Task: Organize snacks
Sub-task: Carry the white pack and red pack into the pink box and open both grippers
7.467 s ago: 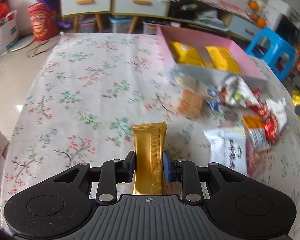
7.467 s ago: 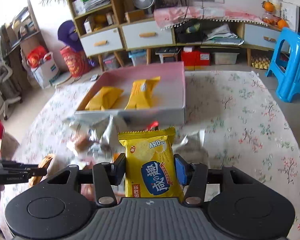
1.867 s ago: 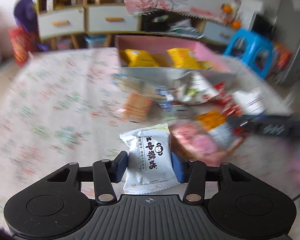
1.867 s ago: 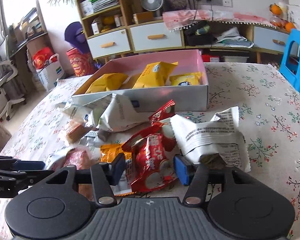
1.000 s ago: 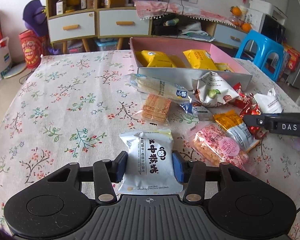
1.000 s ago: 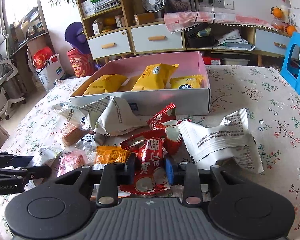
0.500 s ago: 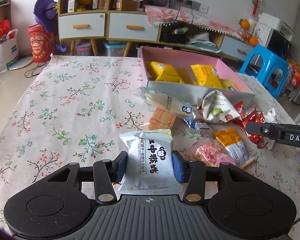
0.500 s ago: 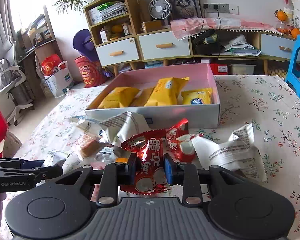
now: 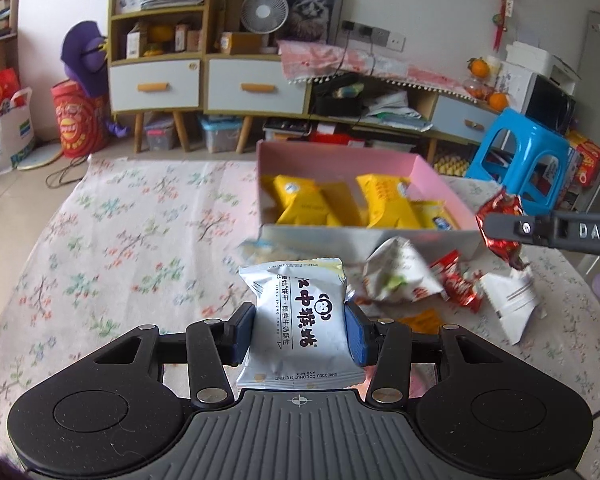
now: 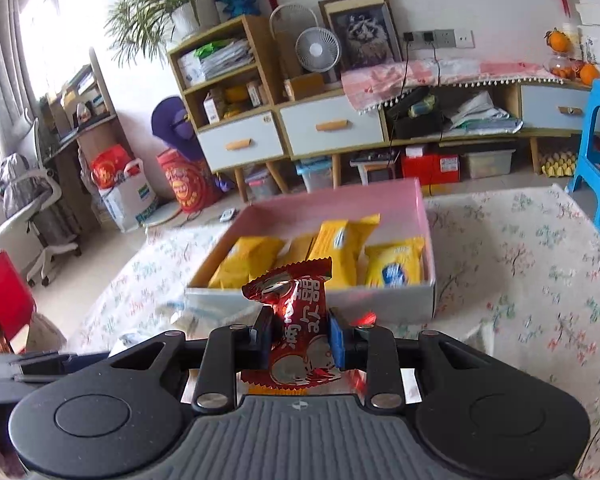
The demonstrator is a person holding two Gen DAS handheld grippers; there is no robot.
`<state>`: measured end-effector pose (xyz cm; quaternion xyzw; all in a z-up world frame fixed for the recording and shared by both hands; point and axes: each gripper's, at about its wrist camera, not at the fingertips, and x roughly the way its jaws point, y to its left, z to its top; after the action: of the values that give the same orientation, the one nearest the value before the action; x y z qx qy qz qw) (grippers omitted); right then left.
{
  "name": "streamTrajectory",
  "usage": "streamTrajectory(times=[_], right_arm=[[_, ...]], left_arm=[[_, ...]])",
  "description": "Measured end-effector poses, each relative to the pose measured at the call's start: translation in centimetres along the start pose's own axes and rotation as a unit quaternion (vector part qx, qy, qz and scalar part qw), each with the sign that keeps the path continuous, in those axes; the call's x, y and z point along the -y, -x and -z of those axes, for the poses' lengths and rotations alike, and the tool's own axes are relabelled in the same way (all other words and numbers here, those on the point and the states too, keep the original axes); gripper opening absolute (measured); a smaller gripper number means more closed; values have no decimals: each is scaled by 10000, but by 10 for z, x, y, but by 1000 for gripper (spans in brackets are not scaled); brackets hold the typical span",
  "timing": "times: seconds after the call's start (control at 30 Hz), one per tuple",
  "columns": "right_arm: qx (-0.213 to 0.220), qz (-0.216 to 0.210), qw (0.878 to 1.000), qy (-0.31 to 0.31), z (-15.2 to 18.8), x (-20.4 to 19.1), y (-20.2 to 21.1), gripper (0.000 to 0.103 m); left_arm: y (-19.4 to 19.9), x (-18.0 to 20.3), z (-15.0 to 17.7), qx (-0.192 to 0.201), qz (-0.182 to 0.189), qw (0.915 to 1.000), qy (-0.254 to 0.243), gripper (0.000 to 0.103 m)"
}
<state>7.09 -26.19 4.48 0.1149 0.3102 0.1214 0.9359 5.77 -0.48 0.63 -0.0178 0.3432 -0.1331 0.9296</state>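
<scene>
My left gripper (image 9: 300, 332) is shut on a white snack packet (image 9: 298, 320) with black characters, held above the floral tablecloth. My right gripper (image 10: 300, 340) is shut on a red snack packet (image 10: 296, 320), lifted in front of the pink box (image 10: 380, 200). The right gripper also shows at the right of the left wrist view with the red packet (image 9: 500, 228) beside the pink box (image 9: 340, 156). The box holds several yellow packets (image 9: 300, 200) (image 10: 340, 244).
Loose snacks lie on the table before the box: a crumpled white bag (image 9: 400, 276), small red packets (image 9: 458, 284), a white packet (image 9: 508, 300). A blue stool (image 9: 520, 152) stands at the right. Cabinets (image 9: 204, 84) line the far wall.
Both grippers have risen from the table with their packets. The right gripper carried the red packet up toward the box's front right corner; the snack pile now lies below.
</scene>
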Motion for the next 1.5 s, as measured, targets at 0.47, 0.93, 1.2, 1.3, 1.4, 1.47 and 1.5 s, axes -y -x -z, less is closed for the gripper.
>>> streamTrajectory(times=[0.47, 0.93, 1.2, 1.3, 1.4, 1.47, 1.5], right_arm=[[246, 71, 9984, -505, -36, 30, -12, 18], [-114, 172, 9982, -563, -33, 58, -50, 18], [-299, 264, 9986, -349, -27, 56, -56, 19], [-311, 322, 9984, -343, -28, 57, -58, 19], [-272, 336, 9983, -389, -28, 60, -60, 19], [-220, 356, 9981, -451, -27, 62, -60, 19], [-196, 367, 9980, -482, -27, 63, -60, 19]], left_arm=[[-39, 26, -62, 55, 188, 9995, -229, 45], [-120, 36, -102, -230, 158, 9996, -28, 45], [-155, 53, -124, -207, 291, 9987, 362, 45], [-164, 63, -135, -181, 377, 9984, 383, 45], [-172, 75, -142, -196, 493, 9980, 335, 45], [-178, 83, -145, -219, 538, 9979, 272, 45], [-181, 86, -146, -230, 545, 9980, 237, 45]])
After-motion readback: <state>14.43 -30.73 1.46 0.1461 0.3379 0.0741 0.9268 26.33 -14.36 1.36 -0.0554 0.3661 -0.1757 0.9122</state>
